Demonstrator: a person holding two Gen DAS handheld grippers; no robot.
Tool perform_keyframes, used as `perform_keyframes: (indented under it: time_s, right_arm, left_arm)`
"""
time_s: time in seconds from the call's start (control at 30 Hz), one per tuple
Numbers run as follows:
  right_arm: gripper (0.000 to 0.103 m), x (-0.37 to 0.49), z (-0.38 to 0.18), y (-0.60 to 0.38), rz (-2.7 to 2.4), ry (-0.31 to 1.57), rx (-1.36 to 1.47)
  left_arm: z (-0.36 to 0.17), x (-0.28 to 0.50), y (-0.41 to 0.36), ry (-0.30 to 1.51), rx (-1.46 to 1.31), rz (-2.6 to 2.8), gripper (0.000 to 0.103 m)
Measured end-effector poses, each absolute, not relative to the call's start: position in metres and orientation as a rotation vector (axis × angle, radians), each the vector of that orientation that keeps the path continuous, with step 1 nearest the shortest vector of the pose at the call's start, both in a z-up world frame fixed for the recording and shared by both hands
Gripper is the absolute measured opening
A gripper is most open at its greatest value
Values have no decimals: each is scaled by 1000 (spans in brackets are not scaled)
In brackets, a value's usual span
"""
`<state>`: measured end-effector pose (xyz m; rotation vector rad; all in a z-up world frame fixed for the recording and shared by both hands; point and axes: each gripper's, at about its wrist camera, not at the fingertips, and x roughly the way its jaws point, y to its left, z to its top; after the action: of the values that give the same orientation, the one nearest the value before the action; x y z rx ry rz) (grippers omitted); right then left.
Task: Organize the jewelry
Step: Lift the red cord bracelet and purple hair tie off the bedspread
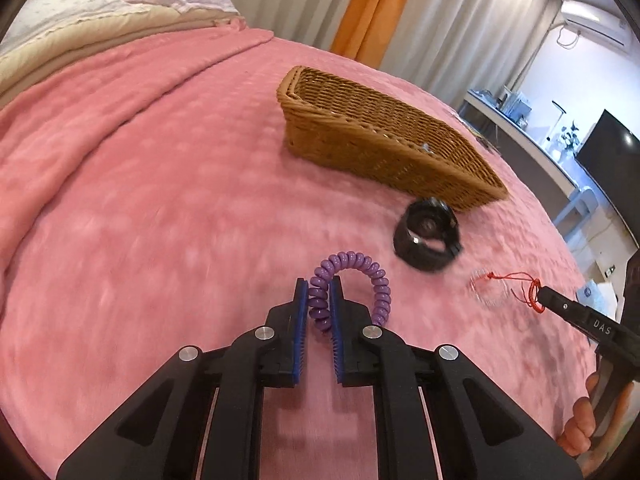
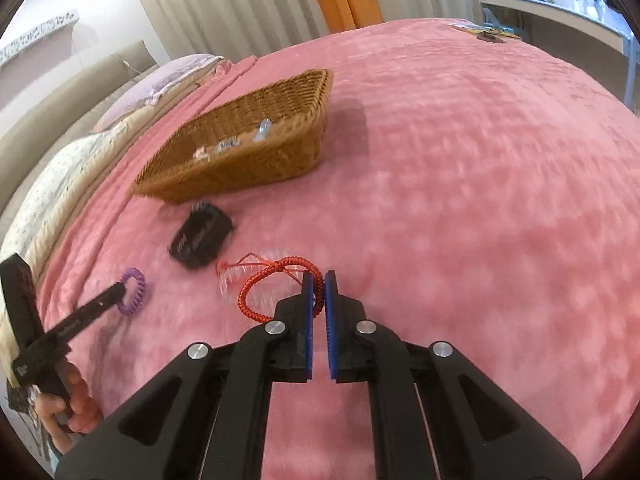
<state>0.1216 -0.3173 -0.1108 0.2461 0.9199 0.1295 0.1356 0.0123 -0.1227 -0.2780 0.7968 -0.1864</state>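
Pink plush blanket (image 1: 160, 168) covers the whole bed, and everything else is placed against the wicker basket (image 1: 384, 152) that sits on it. Pillows (image 1: 80, 20) lie well beyond the basket at the head of the bed, with pale and orange curtains (image 1: 360, 4) hanging behind it. Inside the basket, in the right wrist view, a few small pale trinkets (image 2: 228, 146) rest against the woven wall; they are too blurred to name.

Just in front of the basket's near corner lies a black watch (image 1: 428, 236), its band curled into a loop on the blanket. Nearer the cameras than the watch, the left gripper (image 1: 319, 300) has its blue pads closed onto a purple coil bracelet (image 1: 360, 276), pinching one side while the rest arcs free to the right. Further from the basket on the same side, the right gripper (image 2: 319, 292) is nearly closed, its pads squeezing a red braided cord bracelet (image 2: 276, 284) whose loop hangs out to the left. Beside that cord, what seems to be a clear ring or bangle (image 2: 248, 276) lies on the blanket, smeared by motion.
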Motion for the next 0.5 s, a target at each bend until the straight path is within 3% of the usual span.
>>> perform_keyframes:
  time_s: [0.3, 0.4, 0.5]
  right_arm:
    - [4, 73, -120, -312, 70, 977, 145]
    - [5, 71, -123, -312, 64, 987, 119]
    - [16, 67, -122, -314, 78, 981, 132]
  left_arm:
    - [-129, 87, -10, 860, -160, -124, 11]
    - [-128, 83, -10, 857, -145, -140, 17]
    - [-126, 79, -5, 854, -150, -169, 19]
